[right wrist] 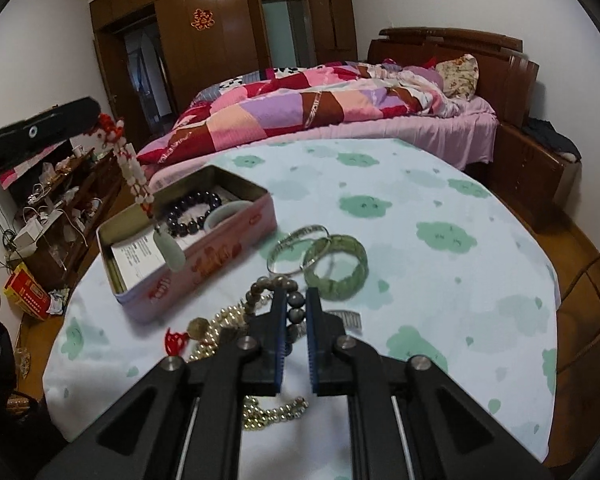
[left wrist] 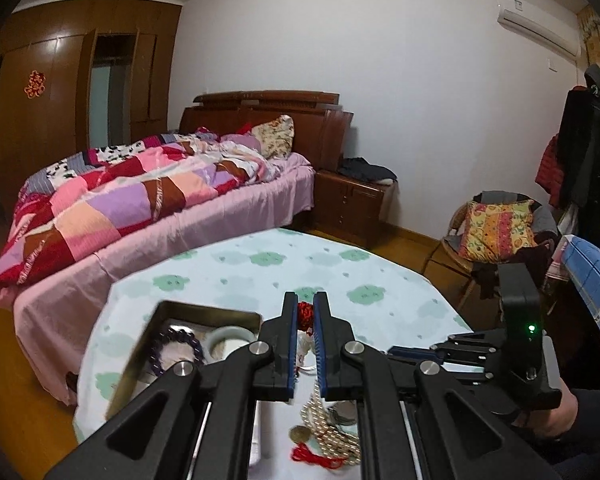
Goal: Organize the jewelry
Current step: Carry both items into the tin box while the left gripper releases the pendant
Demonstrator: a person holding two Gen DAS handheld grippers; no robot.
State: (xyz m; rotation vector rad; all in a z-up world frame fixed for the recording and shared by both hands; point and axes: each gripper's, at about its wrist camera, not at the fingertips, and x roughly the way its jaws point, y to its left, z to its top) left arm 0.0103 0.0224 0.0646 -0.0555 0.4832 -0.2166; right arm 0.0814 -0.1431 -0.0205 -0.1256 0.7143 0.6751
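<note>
1. The left gripper [left wrist: 305, 312] pinches the red knotted cord of a jade pendant necklace [right wrist: 134, 172], which hangs above the near end of the open tin box [right wrist: 220, 240], close to the table's [right wrist: 440, 208] left edge.
2. The right gripper [right wrist: 297, 308] closes on a dark bead bracelet [right wrist: 294, 312]; bare cloth stretches to its right.
3. The pearl strand [right wrist: 220, 320] is partly hidden under the fingers.
4. A silver bangle [right wrist: 296, 250] touches a translucent green bangle [right wrist: 336, 266].

Pearl necklace [right wrist: 260, 414] partly hidden under right tool [right wrist: 297, 310], tin [left wrist: 204, 312] near end behind left tool [left wrist: 305, 314]
</note>
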